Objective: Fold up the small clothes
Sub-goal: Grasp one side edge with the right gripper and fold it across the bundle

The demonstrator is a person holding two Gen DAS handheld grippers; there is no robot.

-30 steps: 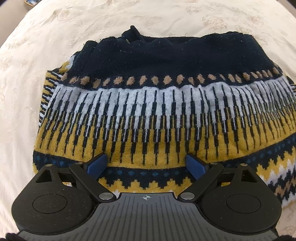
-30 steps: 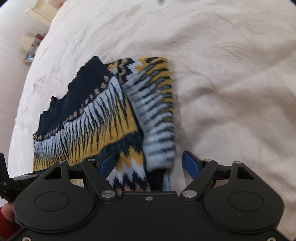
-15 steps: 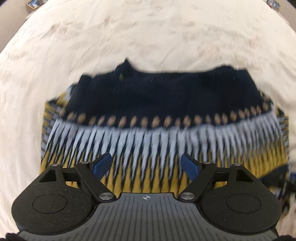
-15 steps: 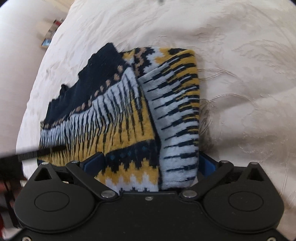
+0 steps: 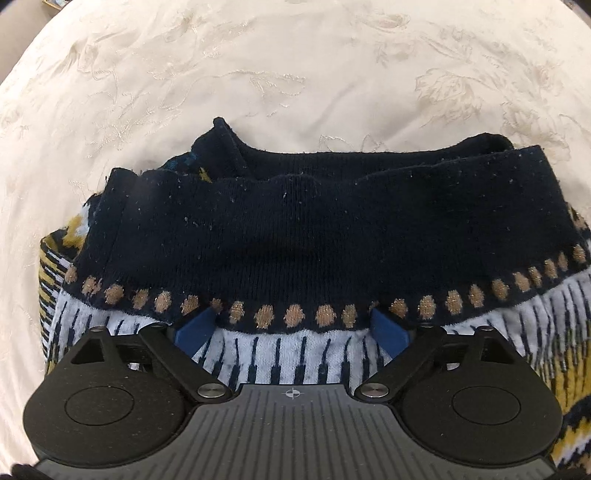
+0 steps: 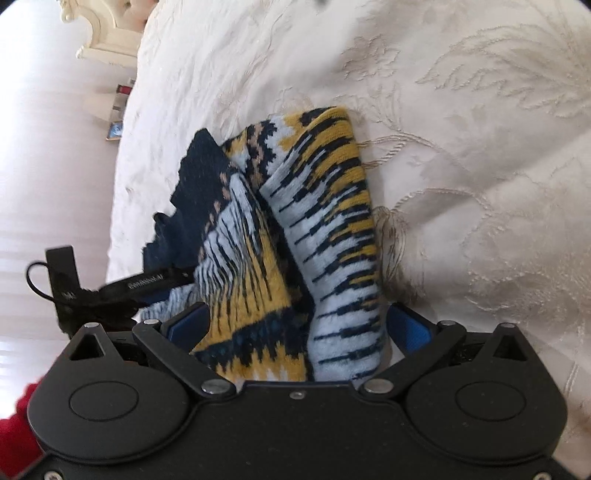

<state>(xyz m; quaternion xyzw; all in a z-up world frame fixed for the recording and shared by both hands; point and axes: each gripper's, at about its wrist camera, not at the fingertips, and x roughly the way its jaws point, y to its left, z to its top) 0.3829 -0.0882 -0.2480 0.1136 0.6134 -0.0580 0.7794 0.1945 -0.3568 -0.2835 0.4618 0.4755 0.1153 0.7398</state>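
Okay, my left gripper (image 5: 293, 326) is spread wide, pointing steeply down onto the sweater (image 5: 295, 240); its jaws are opening right now, with a strip of the white-and-navy striped knit lying between the blue pads (image 5: 194, 328). The pad tips sit right at the row of tan dots under the navy band, seemingly tucked into the cloth there, but nothing's pinched.

My right gripper (image 6: 295, 328) is also as wide as it goes, tilted down at a shallower angle. A bunched end of the sweater (image 6: 288, 236) fills the gap between its fingers (image 6: 410, 325): yellow-and-navy zigzag on the left, a folded white-striped sleeve part on the right. I can't tell for sure if the pads touch the knit, but it's not squeezed.

The sweater lies folded on the cream embroidered bedspread (image 5: 258, 66), navy band toward the far side in the left view, with plenty of bare spread beyond it. In the right wrist view the left gripper's black body (image 6: 92, 288) shows at the sweater's left end, near the bed's left edge. A red sleeve (image 6: 16, 424) sits bottom left. Pale furniture (image 6: 107, 33) stands beyond the bed's far-left corner.
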